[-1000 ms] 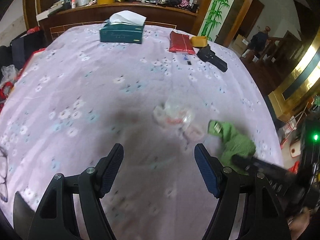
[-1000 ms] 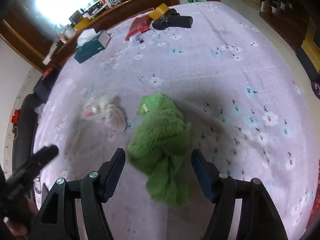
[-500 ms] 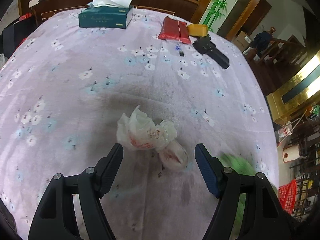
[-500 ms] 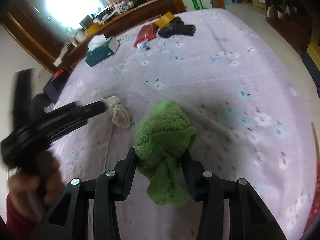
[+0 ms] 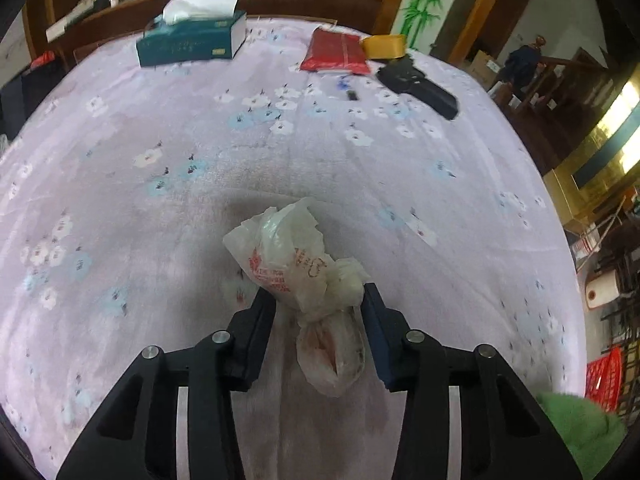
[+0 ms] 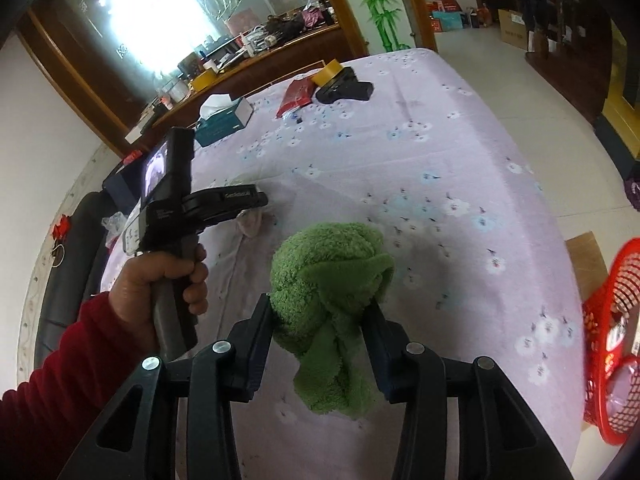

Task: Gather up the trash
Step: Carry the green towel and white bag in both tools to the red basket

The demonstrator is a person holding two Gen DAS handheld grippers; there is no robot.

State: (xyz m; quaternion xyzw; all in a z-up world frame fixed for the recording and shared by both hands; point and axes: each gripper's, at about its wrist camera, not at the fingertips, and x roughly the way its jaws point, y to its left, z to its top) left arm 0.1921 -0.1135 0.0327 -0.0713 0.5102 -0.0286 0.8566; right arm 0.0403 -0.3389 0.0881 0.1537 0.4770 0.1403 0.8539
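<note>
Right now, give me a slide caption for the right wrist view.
Right gripper clamps a green cloth above the floral tablecloth, red basket at right.

A lilac tablecloth (image 5: 168,216) printed with little white and blue flowers is spread over the whole table. Near the far edge a dark green tissue box (image 5: 191,42) is parked, with a white tissue poking out the top. Off to its right a red packet (image 5: 335,55) is laid flat, and a yellow roll of tape (image 5: 385,47) is tucked just beside it. A black gun-shaped tool (image 5: 418,87) is left lying next to those two. Behind the table a wooden counter (image 6: 256,65) is piled with blurry clutter, and green bamboo (image 6: 378,4) is painted on the wall.
</note>
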